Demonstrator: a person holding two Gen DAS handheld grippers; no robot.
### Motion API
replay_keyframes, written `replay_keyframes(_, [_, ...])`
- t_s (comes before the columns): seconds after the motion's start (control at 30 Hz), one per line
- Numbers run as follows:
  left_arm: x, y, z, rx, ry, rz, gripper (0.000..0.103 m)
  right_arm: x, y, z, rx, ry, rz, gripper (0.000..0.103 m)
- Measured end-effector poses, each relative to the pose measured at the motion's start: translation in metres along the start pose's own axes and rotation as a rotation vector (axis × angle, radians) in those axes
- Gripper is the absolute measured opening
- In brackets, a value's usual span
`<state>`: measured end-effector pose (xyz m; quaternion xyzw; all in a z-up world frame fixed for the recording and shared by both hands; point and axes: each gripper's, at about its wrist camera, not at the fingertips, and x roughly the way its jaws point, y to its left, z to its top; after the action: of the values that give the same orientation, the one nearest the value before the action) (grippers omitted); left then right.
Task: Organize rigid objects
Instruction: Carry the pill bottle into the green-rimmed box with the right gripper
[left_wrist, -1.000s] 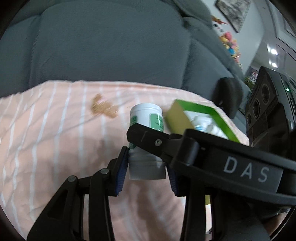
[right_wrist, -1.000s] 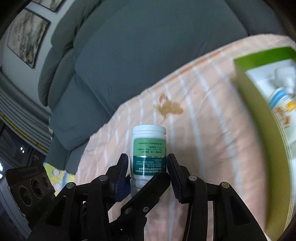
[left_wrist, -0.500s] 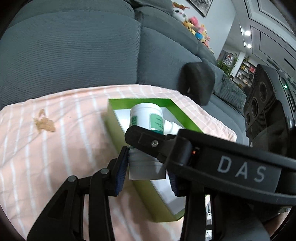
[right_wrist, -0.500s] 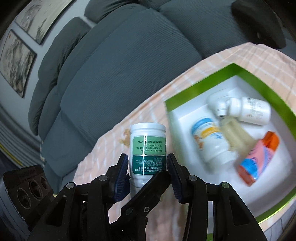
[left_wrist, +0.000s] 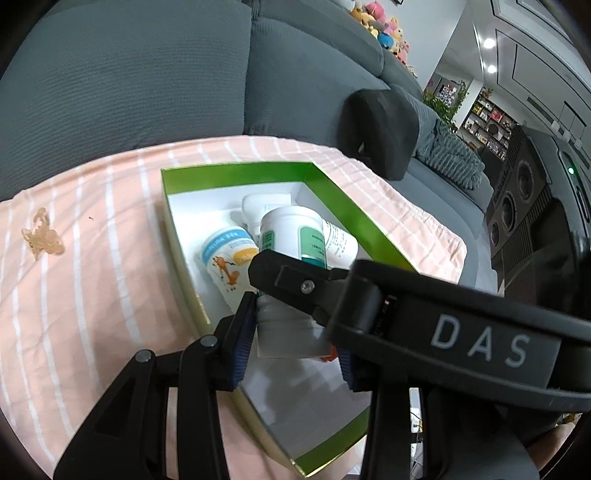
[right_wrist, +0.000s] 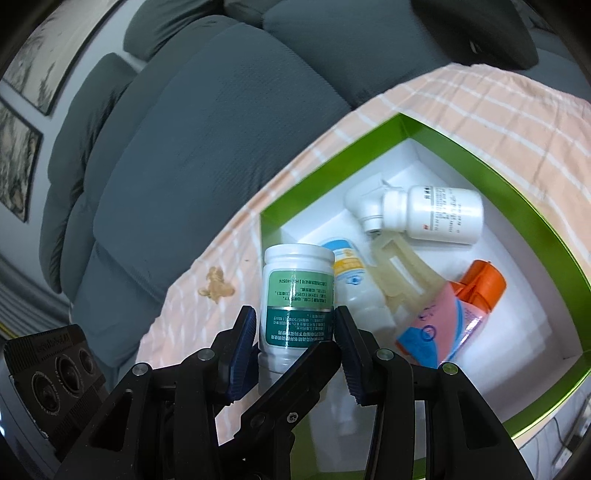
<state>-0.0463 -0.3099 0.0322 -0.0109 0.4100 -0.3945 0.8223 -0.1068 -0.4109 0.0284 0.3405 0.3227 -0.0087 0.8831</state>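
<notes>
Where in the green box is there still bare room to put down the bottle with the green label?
The green box has bare white floor along its near side, below the orange-capped tube, and a strip by its left wall. The far corner is crowded with the white bottle and other containers.

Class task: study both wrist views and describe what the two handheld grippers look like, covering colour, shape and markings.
Both the left gripper and right gripper are matte black plastic linkages with silver screws and ribbed blue finger pads. The right gripper's body carries white "DAS" lettering. No sleeves or cables are clearly visible.
</notes>
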Motion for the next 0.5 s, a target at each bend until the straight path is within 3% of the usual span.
replay_keyframes(0.5, [0.013, -0.002, -0.002, -0.042, 0.102, -0.023, 0.037, 0.008, -0.020, 0.004, 0.049, 0.039, -0.048, 0.047])
